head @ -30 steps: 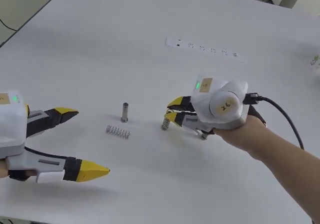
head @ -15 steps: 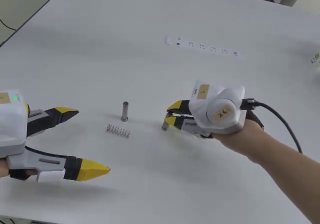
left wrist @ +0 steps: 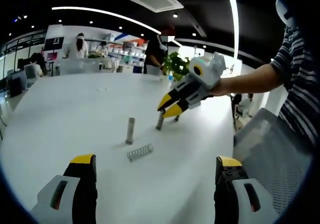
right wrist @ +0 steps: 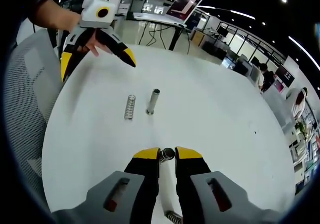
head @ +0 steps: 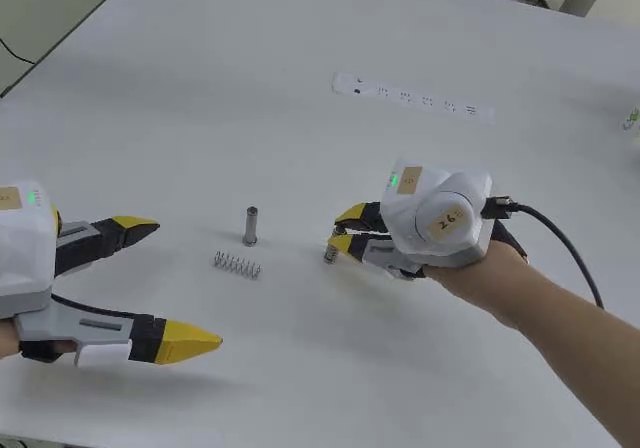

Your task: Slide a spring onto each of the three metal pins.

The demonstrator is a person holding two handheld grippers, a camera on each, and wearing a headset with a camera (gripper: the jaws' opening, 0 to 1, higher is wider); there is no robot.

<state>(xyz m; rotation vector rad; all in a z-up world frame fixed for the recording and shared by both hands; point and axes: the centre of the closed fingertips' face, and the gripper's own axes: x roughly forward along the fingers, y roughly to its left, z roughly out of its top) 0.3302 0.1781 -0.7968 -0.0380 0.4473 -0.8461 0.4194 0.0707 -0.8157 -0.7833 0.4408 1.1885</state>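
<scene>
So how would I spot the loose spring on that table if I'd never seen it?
Start at the white table, in the open stretch between the left claw and the right claw. A bare metal pin stands upright, and the loose spring lies beside it, on the side nearer the person. Unlike the upright spring in the right claw, it lies flat with no pin through it.

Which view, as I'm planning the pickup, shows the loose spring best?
The left gripper view: the loose spring lies close ahead, coils distinct, beside the bare pin. The head view shows it small, from above; the right gripper view shows it farther off.
</scene>
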